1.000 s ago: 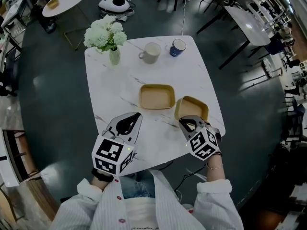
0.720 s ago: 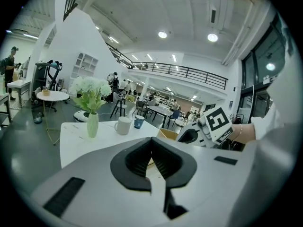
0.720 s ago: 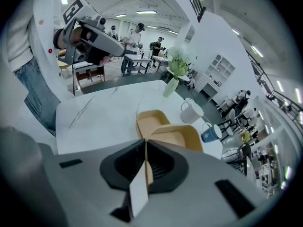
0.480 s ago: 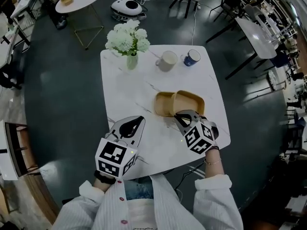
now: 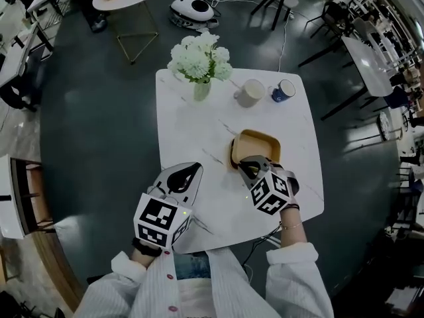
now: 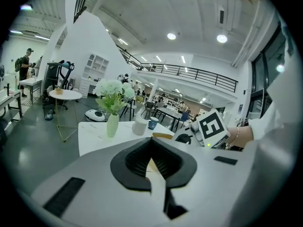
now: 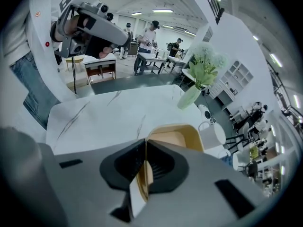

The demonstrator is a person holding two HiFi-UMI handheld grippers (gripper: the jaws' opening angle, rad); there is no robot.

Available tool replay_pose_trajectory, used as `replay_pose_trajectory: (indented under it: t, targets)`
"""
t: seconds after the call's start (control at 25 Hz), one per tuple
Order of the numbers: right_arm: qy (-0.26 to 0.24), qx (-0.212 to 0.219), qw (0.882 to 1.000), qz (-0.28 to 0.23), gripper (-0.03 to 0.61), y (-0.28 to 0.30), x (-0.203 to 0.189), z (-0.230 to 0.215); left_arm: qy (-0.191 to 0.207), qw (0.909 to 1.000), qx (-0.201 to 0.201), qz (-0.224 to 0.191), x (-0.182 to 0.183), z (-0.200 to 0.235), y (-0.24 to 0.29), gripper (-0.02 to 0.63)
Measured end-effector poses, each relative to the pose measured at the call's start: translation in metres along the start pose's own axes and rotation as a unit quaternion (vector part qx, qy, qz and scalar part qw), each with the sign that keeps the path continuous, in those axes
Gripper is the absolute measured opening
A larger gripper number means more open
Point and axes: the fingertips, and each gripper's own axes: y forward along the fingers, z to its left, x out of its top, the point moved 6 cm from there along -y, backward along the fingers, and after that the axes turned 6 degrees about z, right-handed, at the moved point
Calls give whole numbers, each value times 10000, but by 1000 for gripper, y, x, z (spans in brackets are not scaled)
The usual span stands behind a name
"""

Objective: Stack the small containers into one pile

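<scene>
Nearest you, your left gripper (image 5: 191,169) hovers over the near left part of the white marble table (image 5: 192,128). Its jaws are pressed together with nothing between them, as the left gripper view (image 6: 151,142) shows.

Just to its right, your right gripper (image 5: 244,165) has its jaws clamped on the near wall of the yellow container (image 5: 257,146). In the right gripper view (image 7: 144,148) that thin wall runs straight between the pads, and the shallow tan inside (image 7: 173,138) opens away from you.

The container sits right of the table's centre. It seems to rest on or in a second container (image 5: 234,154), but only a darker sliver of edge shows along its left side, so you cannot be sure how well the two are nested.

Farther back, well apart from the containers, a white mug (image 5: 249,93) and a blue mug (image 5: 283,91) stand side by side near the far edge. A vase of white flowers (image 5: 201,61) stands at the far left corner.
</scene>
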Motion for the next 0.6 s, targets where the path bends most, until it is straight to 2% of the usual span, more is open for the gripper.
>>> replay_pose_trajectory:
  t: [0.6]
  targets:
    - [-160, 304, 9992, 194, 25, 20, -11, 13, -57, 9999, -34, 131, -6, 5, 7, 17]
